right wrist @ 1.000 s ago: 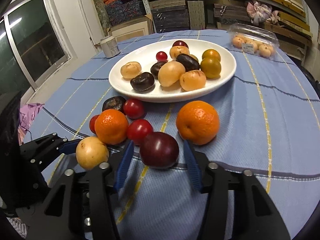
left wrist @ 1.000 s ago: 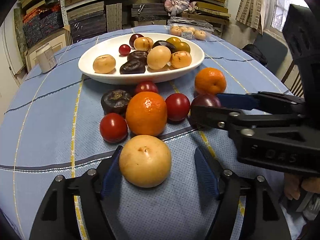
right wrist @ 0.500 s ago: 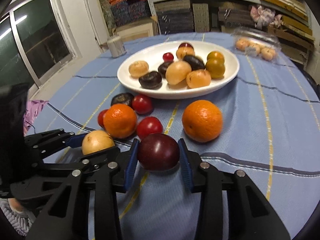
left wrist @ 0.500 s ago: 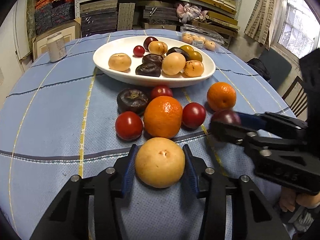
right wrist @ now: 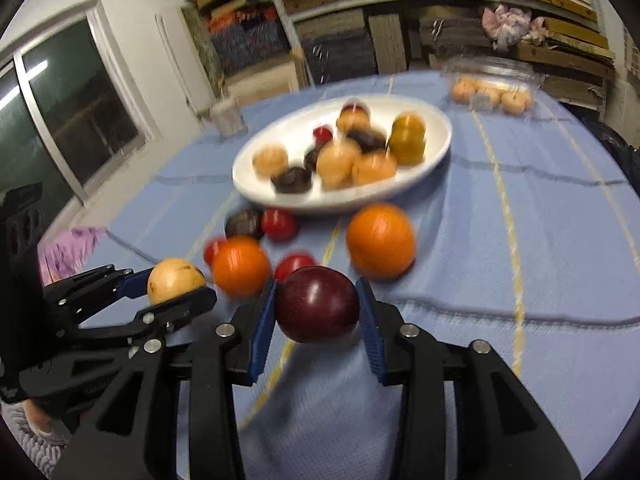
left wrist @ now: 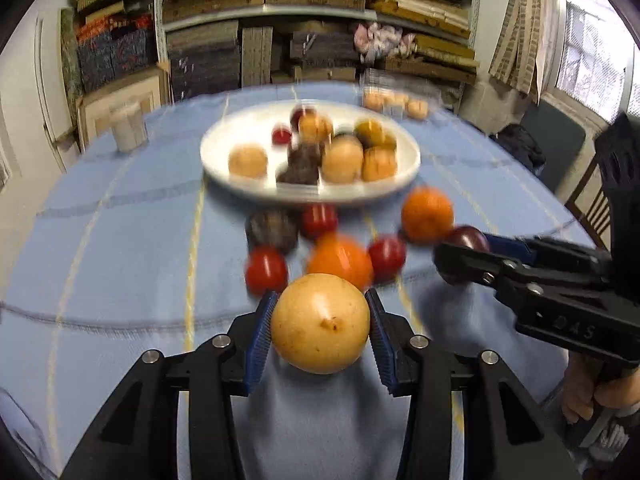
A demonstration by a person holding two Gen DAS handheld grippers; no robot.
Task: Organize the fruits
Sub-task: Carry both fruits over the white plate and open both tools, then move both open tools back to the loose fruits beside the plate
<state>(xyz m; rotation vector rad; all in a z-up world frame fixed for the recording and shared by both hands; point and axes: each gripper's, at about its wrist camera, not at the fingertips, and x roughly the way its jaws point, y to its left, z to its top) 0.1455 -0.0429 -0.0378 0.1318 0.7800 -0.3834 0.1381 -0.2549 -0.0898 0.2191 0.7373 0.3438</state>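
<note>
Fruit fills my left wrist view: my left gripper (left wrist: 320, 326) has its blue fingers (left wrist: 259, 336) closed most of the way in and pressed against both sides of a yellow round fruit (left wrist: 320, 323), which I hold low in the middle of the frame. Behind it on the blue-clothed surface (left wrist: 120, 248) lie an orange (left wrist: 340, 260), two red tomatoes either side of it, a dark wrinkled fruit (left wrist: 272, 229) and a second orange (left wrist: 427, 213) further right, all blurred. Beyond them sits the white oval plate (left wrist: 224, 168) with pale, dark and red fruit in it. My right gripper (left wrist: 466, 250) reaches in from the right with a dark plum (left wrist: 469, 236) showing at its tip. From the right wrist view, my right gripper's fingers (right wrist: 262, 326) are likewise drawn close and clamped on either side of the dark plum (right wrist: 317, 304), low and central. The larger orange (right wrist: 381, 240) lies just behind it to the right, the smaller orange (right wrist: 241, 265) to the left, a tomato (right wrist: 294, 265) between them. The left gripper (right wrist: 176, 286) enters from the left, holding the yellow fruit (right wrist: 175, 279). The plate (right wrist: 440, 136) is further back, and a clear plastic box (right wrist: 494, 84) of small pale fruit stands near the far edge.
</note>
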